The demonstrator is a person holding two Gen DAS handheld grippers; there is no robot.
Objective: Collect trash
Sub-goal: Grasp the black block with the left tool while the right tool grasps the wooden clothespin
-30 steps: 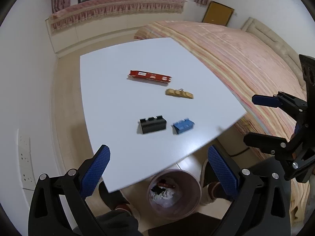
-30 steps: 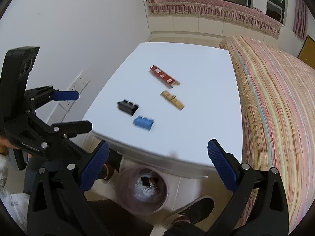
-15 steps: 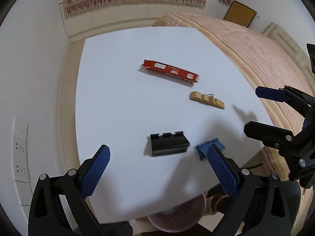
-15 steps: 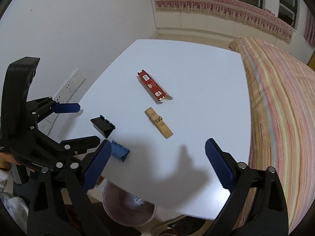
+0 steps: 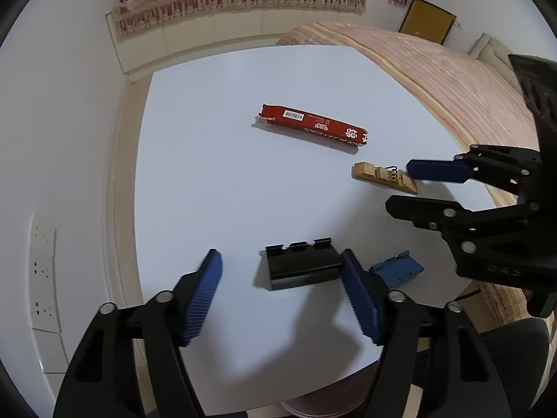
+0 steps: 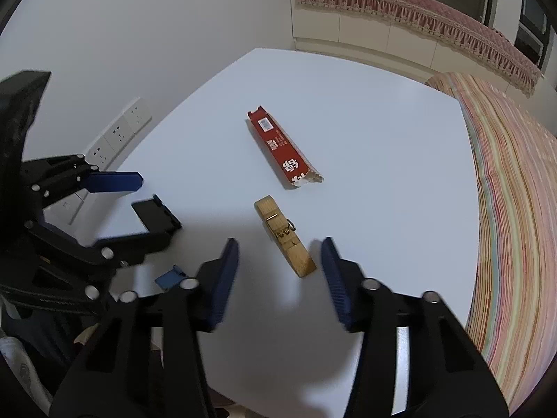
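Observation:
On the white table (image 5: 216, 160) lie a long red carton (image 5: 313, 130) (image 6: 283, 151), a wooden clothespin (image 5: 384, 177) (image 6: 285, 235), a black plastic piece (image 5: 301, 267) (image 6: 156, 214) and a small blue piece (image 5: 397, 271) (image 6: 170, 278). My left gripper (image 5: 283, 294) is open, its jaws on either side of the black piece's near end, slightly above it. My right gripper (image 6: 280, 278) is open, its jaws flanking the clothespin's near end. Each gripper also shows in the other's view, the right one (image 5: 414, 188) and the left one (image 6: 146, 209).
A bed with a striped cover (image 6: 515, 188) runs along the table's right side. Wall sockets (image 5: 41, 271) sit on the wall at left. The rim of a pink bin (image 5: 313, 409) shows under the table's near edge. A low cabinet with a fringed cover (image 5: 243, 3) stands at the far wall.
Both grippers moved forward and down over the table. The left now straddles the black piece; the right now straddles the clothespin. The bin has almost left view.

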